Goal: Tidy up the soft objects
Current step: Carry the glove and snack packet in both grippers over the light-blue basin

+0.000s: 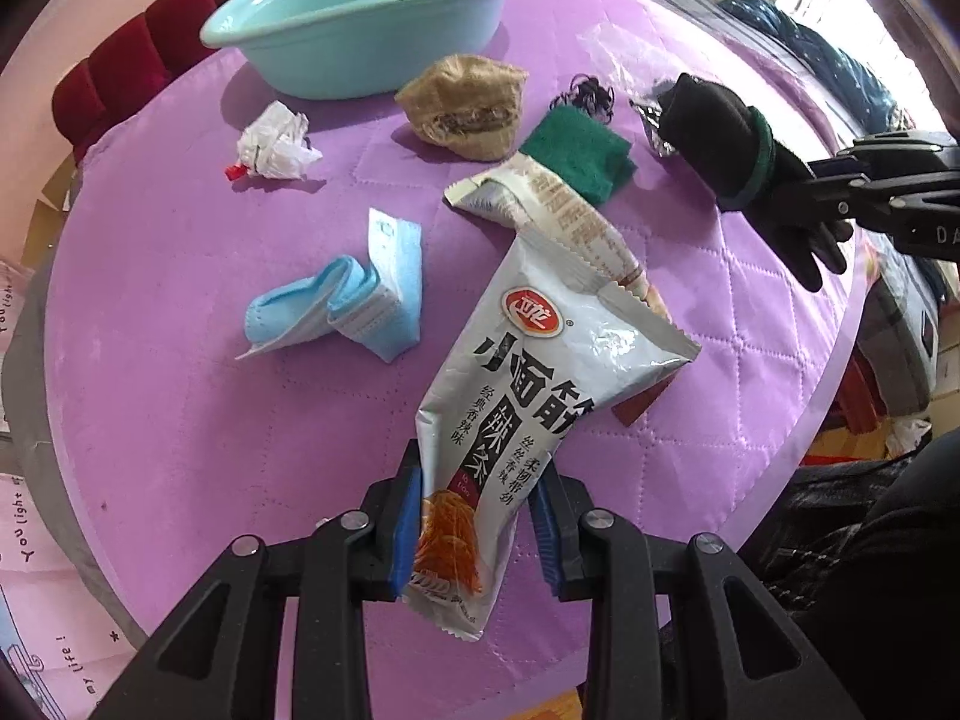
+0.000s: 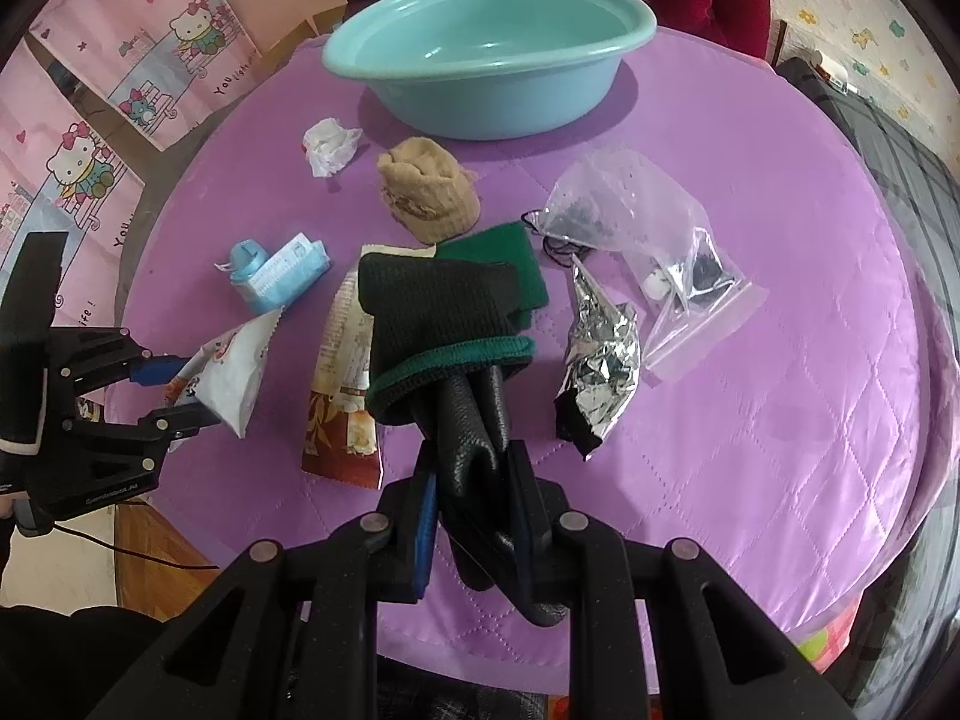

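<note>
Snack packet in left tool

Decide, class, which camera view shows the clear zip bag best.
The right wrist view: the clear zip bag lies fully visible beside the crumpled foil packet. In the left wrist view the bag is only a faint, washed-out patch near the table's far edge.
</note>
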Demonstrator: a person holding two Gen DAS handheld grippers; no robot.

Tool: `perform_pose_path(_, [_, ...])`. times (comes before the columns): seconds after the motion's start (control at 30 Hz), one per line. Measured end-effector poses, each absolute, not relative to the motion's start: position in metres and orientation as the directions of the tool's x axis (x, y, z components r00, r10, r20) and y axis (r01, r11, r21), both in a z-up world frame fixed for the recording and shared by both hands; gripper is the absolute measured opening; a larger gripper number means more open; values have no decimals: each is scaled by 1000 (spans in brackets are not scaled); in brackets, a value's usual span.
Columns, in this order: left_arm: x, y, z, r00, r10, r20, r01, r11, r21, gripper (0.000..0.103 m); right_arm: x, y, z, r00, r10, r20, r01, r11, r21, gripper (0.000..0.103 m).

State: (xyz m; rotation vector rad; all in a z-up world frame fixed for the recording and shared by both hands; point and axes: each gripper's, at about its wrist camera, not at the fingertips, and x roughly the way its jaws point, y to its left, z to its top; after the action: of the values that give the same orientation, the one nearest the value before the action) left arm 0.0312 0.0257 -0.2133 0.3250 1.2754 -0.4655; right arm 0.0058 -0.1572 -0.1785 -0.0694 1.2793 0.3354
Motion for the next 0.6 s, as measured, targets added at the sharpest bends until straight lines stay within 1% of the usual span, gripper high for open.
perform_pose_path(0.1, [21, 31, -193, 234, -153, -960, 492, 871, -18, 35, 9, -156, -176, 251, 211, -945, -295, 946, 133, 22])
perform_pose_path(0.27, [25, 30, -175, 267, -160, -950, 471, 882, -17, 35, 16, -155, -166, 272, 219, -937, -312, 941, 130, 22])
perform_pose_path(0.6, [46, 21, -153, 320, -180, -930, 421, 907, -30, 35, 37, -149, -146, 313, 230, -921, -339, 933, 118, 22])
